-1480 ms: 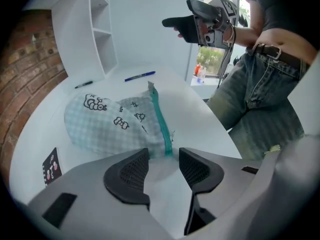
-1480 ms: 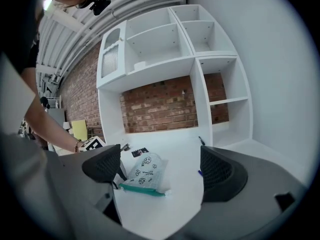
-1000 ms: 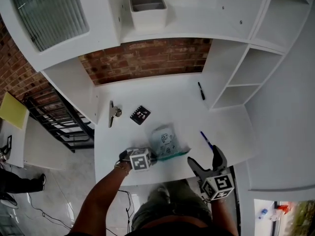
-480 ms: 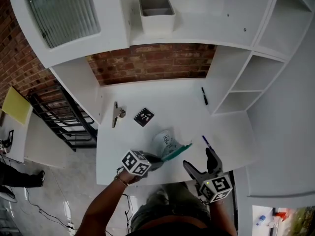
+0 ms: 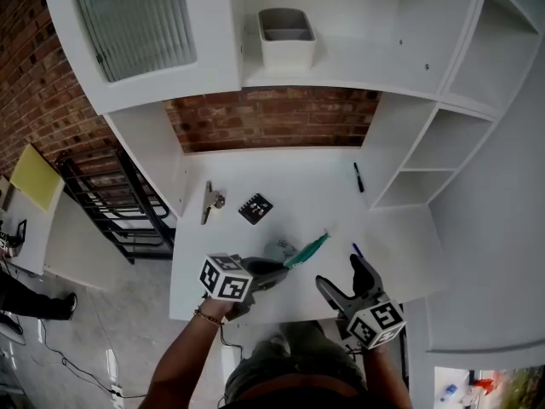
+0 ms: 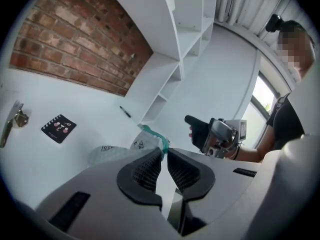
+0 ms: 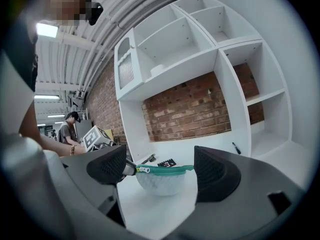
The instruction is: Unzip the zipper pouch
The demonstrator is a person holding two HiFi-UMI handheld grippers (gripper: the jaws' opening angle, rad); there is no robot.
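The zipper pouch [image 5: 285, 250] is pale mesh with a green zipper [image 5: 307, 248]. My left gripper [image 5: 277, 268] is shut on its left end and holds it tilted above the white desk [image 5: 281, 177]. The left gripper view shows the pouch [image 6: 142, 142] just past the shut jaws of that gripper [image 6: 164, 153]. My right gripper [image 5: 341, 273] hangs to the right of the pouch, apart from it. Its jaws are wide and closing, with nothing touching them. Seen from the right gripper [image 7: 160, 166], the pouch [image 7: 162, 183] hangs ahead, its silver zipper pull [image 7: 143, 170] at the left end.
On the desk lie a black patterned card [image 5: 255, 208], a metal clip [image 5: 211, 201], a black pen [image 5: 358, 177] and a blue pen [image 5: 355, 250]. A white bin [image 5: 286, 37] stands on the upper shelf. Open shelf cubbies [image 5: 426, 156] rise at the right.
The left gripper has lifted the pouch off the desk and tilted it up to the right. The right gripper has come a little closer to it.
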